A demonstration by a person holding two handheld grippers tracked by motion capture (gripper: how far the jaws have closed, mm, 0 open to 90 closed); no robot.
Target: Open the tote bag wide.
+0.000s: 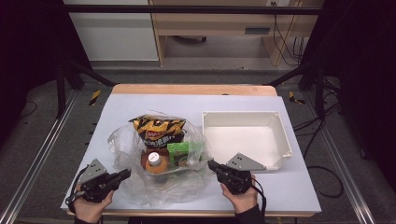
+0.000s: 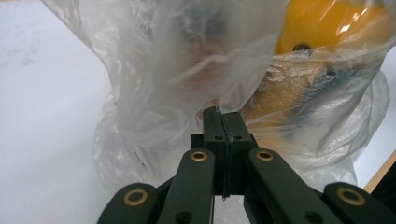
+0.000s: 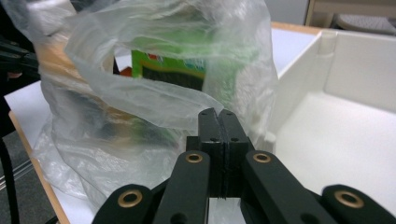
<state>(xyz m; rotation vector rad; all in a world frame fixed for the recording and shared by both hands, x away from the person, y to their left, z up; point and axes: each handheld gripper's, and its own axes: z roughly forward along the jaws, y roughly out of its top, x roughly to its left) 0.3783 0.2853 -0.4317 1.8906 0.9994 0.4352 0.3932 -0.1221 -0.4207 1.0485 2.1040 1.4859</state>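
Two black claws, left (image 1: 125, 174) and right (image 1: 212, 165), are pinched shut on the edges of our clear plastic bag (image 1: 140, 186) of snacks, mid-tabletop (image 1: 289, 186); emptying it into the white tray (image 1: 280, 135) remains.

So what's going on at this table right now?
A person works a clear plastic bag of groceries with two handheld grippers. The left gripper and the right gripper are both shut, each pinching the bag's film at its own side. Inside sit a chip packet, an orange-capped bottle and a green packet. A white tray stands empty beside the bag.
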